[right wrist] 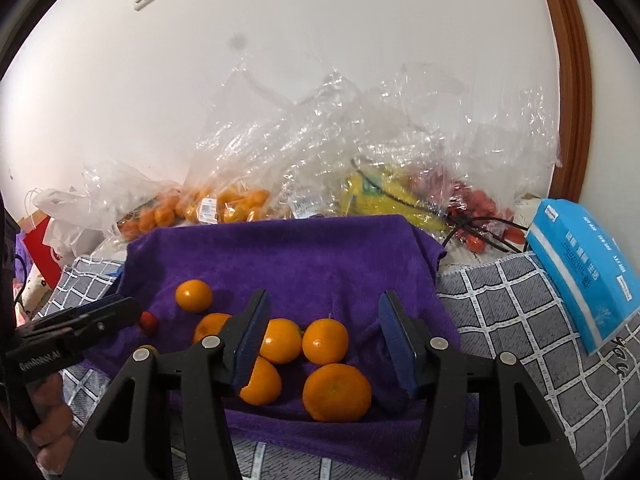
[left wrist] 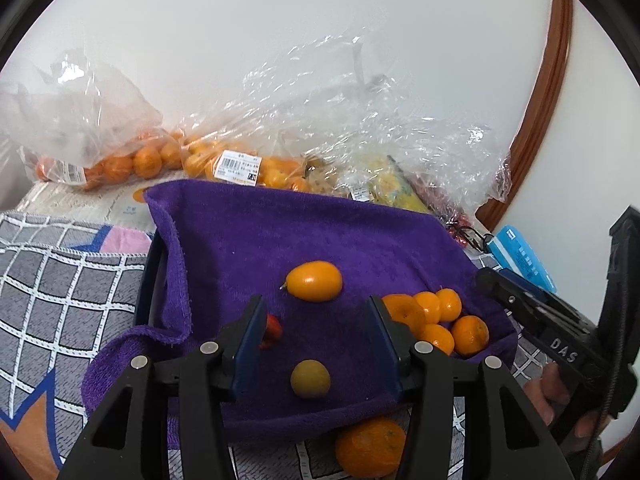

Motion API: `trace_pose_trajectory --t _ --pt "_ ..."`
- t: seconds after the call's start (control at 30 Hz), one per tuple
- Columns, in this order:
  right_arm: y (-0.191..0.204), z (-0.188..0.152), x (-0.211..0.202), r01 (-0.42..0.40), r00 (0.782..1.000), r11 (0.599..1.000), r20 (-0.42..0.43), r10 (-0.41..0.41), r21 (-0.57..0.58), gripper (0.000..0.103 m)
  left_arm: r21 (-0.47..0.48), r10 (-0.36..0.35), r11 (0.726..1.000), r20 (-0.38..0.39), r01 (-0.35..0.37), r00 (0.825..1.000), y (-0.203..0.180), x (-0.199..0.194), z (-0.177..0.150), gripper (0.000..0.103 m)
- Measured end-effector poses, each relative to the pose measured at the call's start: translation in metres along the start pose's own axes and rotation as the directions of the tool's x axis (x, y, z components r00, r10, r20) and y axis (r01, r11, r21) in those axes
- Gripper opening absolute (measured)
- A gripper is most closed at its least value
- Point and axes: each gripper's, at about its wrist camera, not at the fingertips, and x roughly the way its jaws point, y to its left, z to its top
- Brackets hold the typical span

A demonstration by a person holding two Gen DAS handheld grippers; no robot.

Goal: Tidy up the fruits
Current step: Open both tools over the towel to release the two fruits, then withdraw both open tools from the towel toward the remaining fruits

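Two grippers, both wide open, holding nothing. Left gripper (left wrist: 316, 344) low over purple towel (left wrist: 280, 236), around small yellow-green fruit (left wrist: 310, 379) near front edge. Right gripper (right wrist: 324, 336) over bunch of oranges (right wrist: 324, 342) by right edge of towel. One oval orange fruit (left wrist: 314, 281) alone mid-towel. Tiny red fruit (left wrist: 273, 330) touching left finger. Bags of fruit (right wrist: 240, 204) behind back edge.

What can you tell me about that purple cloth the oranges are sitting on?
The purple towel looks like soft, fuzzy terry. It is draped over a dark tray-like base whose rim shows at its left, on the grey checked cover. Its edges fold and wrinkle. Loose oranges and a small red fruit rest on it; plastic fruit bags lie behind.
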Motion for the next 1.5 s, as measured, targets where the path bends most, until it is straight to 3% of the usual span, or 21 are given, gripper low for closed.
trace_pose_trajectory --t 0.27,0.6,0.77,1.07,1.33,1.5 --pt "0.027 0.007 -0.034 0.001 0.996 0.998 0.088 0.004 -0.057 0.056 0.032 0.008 0.999 0.061 -0.010 0.998 -0.009 -0.021 0.001 0.048" --pt "0.054 -0.007 -0.078 0.050 0.999 0.995 0.022 -0.048 -0.092 0.057 0.030 -0.055 0.998 0.042 0.053 0.998 -0.017 -0.042 0.010 0.048" --pt "0.062 -0.019 -0.110 0.089 0.995 0.990 0.050 -0.084 -0.106 0.057 0.055 -0.059 0.997 0.016 0.058 0.998 -0.029 -0.071 0.004 0.049" --pt "0.061 -0.038 -0.125 0.027 1.000 0.999 0.001 -0.027 -0.029 0.058 0.069 0.048 0.996 0.003 -0.048 0.999 -0.011 -0.108 -0.019 0.050" --pt "0.073 -0.059 -0.125 0.026 0.999 0.998 -0.028 -0.028 -0.062 0.058 0.007 0.105 0.994 -0.029 -0.105 0.994 0.022 -0.111 -0.043 0.051" --pt "0.070 -0.071 -0.123 0.023 0.999 0.999 -0.046 -0.024 -0.025 0.058 0.108 0.166 0.981 -0.040 -0.161 0.985 0.023 -0.100 -0.060 0.050"
